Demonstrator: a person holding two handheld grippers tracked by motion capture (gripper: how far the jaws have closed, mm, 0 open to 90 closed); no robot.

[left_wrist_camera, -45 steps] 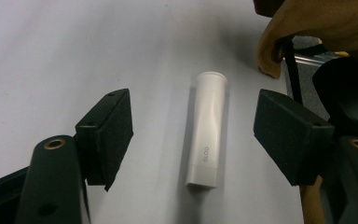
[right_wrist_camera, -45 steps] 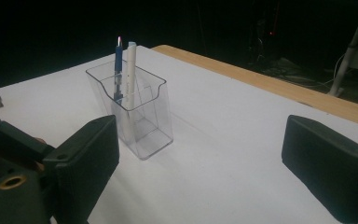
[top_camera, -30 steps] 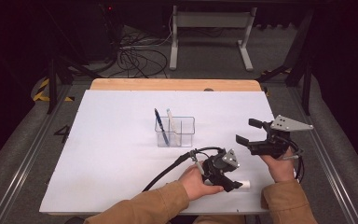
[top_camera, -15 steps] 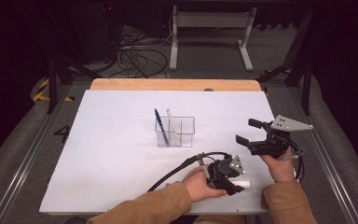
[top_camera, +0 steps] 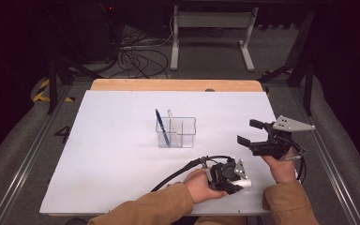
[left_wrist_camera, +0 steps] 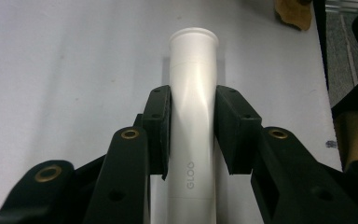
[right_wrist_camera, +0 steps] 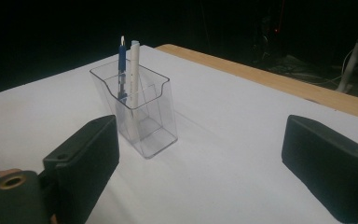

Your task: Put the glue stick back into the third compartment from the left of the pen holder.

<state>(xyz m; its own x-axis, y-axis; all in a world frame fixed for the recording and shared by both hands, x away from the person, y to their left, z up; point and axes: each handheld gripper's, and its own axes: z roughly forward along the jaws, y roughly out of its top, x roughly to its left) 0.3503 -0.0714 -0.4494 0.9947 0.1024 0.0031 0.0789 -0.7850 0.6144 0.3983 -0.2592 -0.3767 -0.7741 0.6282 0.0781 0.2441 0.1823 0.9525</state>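
Observation:
A white glue stick marked GLOO lies on the white tabletop near the front edge, seen as a short white tube in the high view. My left gripper has just been closing and its pads now press on both sides of the stick. The left hand holds this gripper low over the table. To the right, my right gripper hovers above the table, open with nothing between its jaws, and it faces the clear holder.
The clear plastic holder stands mid-table with a blue pen and a white pen upright in its left compartment. The white sheet covers the table, with a wooden strip along the far edge. Dark floor and cables lie beyond.
The left gripper has shifted slightly right and settled on the white stick, its jaws closing on it. The right gripper has stayed where it was.

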